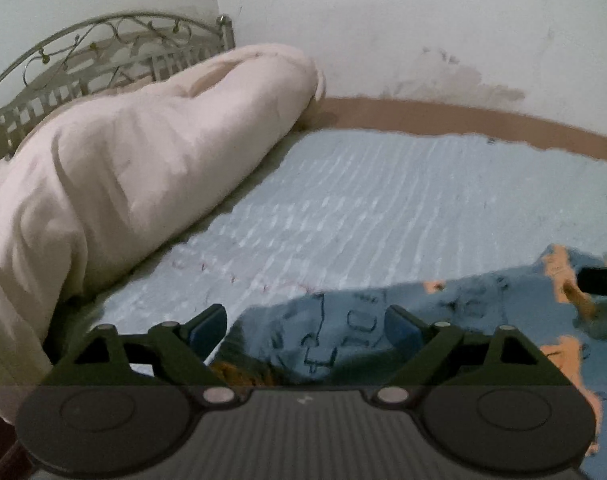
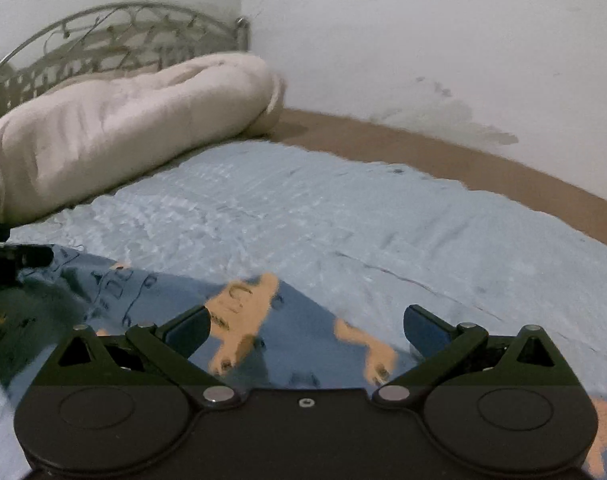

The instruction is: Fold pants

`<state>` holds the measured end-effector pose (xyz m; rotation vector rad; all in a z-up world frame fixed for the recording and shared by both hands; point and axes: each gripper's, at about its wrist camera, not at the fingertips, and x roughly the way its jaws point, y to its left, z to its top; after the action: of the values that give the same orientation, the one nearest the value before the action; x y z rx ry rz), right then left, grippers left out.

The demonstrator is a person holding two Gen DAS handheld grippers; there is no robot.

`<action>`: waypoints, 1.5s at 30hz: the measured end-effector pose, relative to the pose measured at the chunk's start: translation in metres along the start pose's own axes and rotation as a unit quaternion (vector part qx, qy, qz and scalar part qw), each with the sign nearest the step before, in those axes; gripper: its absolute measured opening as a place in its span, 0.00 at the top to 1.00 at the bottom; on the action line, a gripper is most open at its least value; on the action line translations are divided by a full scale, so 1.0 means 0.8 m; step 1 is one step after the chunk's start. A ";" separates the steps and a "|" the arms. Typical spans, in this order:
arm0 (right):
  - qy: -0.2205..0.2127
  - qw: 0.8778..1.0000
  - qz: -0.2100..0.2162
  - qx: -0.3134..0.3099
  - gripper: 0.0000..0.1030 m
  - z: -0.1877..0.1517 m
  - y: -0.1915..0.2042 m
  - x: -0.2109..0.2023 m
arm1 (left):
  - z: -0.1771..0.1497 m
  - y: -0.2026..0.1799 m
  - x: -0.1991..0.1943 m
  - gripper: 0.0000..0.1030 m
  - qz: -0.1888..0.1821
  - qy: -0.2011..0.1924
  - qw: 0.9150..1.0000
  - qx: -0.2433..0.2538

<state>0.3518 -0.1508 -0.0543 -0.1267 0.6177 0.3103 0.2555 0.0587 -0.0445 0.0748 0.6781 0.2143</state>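
Blue pants [image 1: 343, 340] with dark print and orange patches lie on a pale blue bedsheet [image 1: 383, 208]. My left gripper [image 1: 307, 324] is open, its fingers either side of the pants' cloth, close above it. In the right wrist view the pants [image 2: 263, 320] lie under and ahead of my right gripper [image 2: 307, 328], which is open just above the cloth. The right gripper's tip shows at the right edge of the left wrist view [image 1: 599, 280]; the left gripper's tip shows at the left edge of the right wrist view [image 2: 15, 258].
A rolled cream duvet [image 1: 135, 168] lies at the bed's head against a metal headboard [image 1: 103, 48]. A white wall [image 1: 423, 20] with a brown band [image 1: 463, 118] runs along the far side of the bed. The sheet [image 2: 343, 220] stretches beyond the pants.
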 end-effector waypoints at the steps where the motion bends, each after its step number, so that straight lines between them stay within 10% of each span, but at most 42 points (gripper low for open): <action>1: 0.007 1.000 0.011 -0.005 0.01 0.004 0.003 0.013 | -0.003 0.000 0.005 0.13 0.004 0.007 1.000 -0.001; 4: 0.026 0.999 0.029 -0.028 0.01 0.010 0.017 0.046 | -0.013 0.007 0.018 0.10 0.006 0.025 1.000 -0.005; 13: 0.038 0.994 -0.101 0.006 0.01 0.008 -0.020 0.091 | -0.026 0.026 0.027 0.04 -0.007 0.041 0.998 -0.044; 29: 0.024 0.990 -0.133 0.038 0.01 -0.114 -0.066 -0.102 | -0.034 -0.067 -0.063 0.01 -0.030 -0.050 0.998 0.028; 45: 0.007 0.925 -0.321 0.202 0.01 -0.192 -0.251 -0.205 | -0.055 -0.102 -0.065 0.01 -0.016 -0.019 0.997 0.080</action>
<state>0.2060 -0.4132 -0.0776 0.0699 0.6088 -0.4560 0.2024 -0.0326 -0.0576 0.2203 0.6577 0.1275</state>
